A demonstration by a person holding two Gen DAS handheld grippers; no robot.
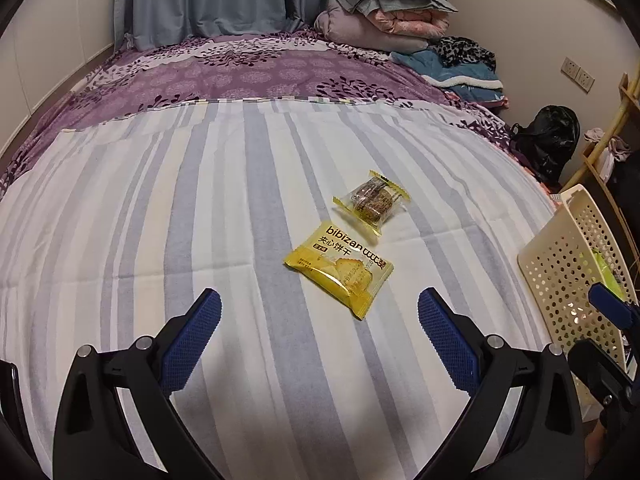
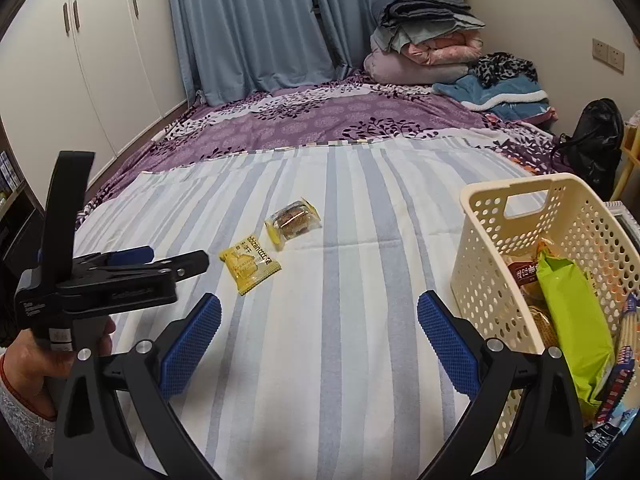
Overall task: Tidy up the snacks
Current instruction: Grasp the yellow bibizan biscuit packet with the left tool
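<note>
striped bedsheet (image 1: 240,200) | left tool (image 1: 320,316) wide open, empty | right tool (image 2: 319,316) likewise

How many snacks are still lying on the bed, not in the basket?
2. A yellow packet lies on the striped sheet, and a clear packet sits just beyond it, farther from the tools.

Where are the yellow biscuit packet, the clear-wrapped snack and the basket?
yellow biscuit packet (image 1: 340,270): left wrist view, middle of its face.
clear-wrapped snack (image 1: 370,201): left wrist view, its centre.
basket (image 2: 484,248): right wrist view, perforated side wall.
</note>
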